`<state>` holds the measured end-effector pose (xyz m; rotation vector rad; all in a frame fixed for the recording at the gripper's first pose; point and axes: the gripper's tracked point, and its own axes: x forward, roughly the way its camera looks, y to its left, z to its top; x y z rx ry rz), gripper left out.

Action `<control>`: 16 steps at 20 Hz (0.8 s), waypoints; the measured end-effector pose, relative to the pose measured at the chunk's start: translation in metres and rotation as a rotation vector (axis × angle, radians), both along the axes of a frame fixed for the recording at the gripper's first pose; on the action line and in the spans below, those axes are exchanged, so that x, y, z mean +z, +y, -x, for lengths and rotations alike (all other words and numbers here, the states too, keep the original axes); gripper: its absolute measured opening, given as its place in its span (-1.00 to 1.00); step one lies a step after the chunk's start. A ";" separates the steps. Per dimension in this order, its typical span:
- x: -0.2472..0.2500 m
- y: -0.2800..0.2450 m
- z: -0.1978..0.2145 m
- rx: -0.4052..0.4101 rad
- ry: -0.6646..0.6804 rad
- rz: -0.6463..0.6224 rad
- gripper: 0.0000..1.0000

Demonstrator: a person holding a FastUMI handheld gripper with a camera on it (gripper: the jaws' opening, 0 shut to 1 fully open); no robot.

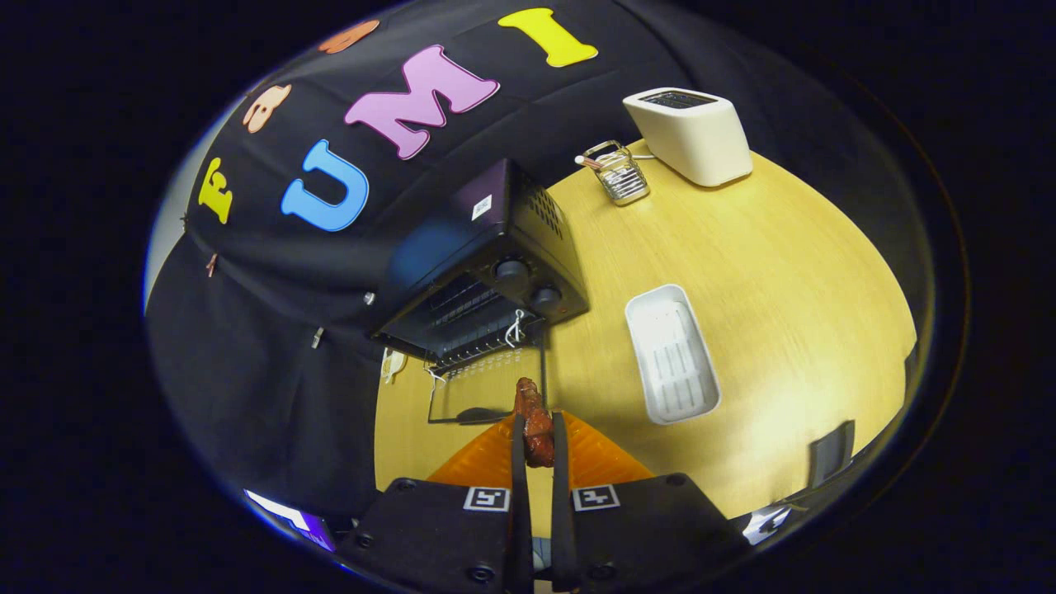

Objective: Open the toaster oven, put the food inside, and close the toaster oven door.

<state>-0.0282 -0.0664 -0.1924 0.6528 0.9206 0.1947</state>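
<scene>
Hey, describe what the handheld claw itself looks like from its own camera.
The claw has two long, narrow, flat-sided fingers running forward in parallel. Each springs from a blocky black matte carriage with screw holes, topped by a square black-and-white fiducial marker. No cables are visible.

The gripper [536, 429] clamps its 2 fingers on a reddish-brown piece of food [535, 421], held just ahead of the toaster oven [487, 264], whose glass door [487, 388] hangs open over the wooden table [767, 272]. Beside the oven lies a white tray [672, 355]; beyond it stand a wire rack [617, 172] and a white toaster [691, 134].
</scene>
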 end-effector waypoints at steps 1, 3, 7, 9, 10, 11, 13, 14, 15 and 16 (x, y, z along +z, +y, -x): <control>0.003 0.012 -0.004 -0.024 -0.012 -0.015 -0.74; 0.008 0.034 -0.012 -0.071 -0.043 -0.040 -0.74; 0.009 0.074 -0.037 -0.143 -0.124 -0.058 -0.74; 0.010 0.093 -0.051 -0.176 -0.161 -0.089 -0.74; 0.007 0.102 -0.059 -0.188 -0.178 -0.096 -0.74; 0.003 0.110 -0.068 -0.191 -0.200 -0.087 -0.74; -0.010 0.120 -0.084 -0.206 -0.219 -0.062 -0.75; -0.018 0.126 -0.093 -0.225 -0.214 -0.066 -0.74; -0.023 0.131 -0.105 -0.250 -0.215 -0.077 -0.74; -0.025 0.135 -0.114 -0.272 -0.219 -0.088 -0.74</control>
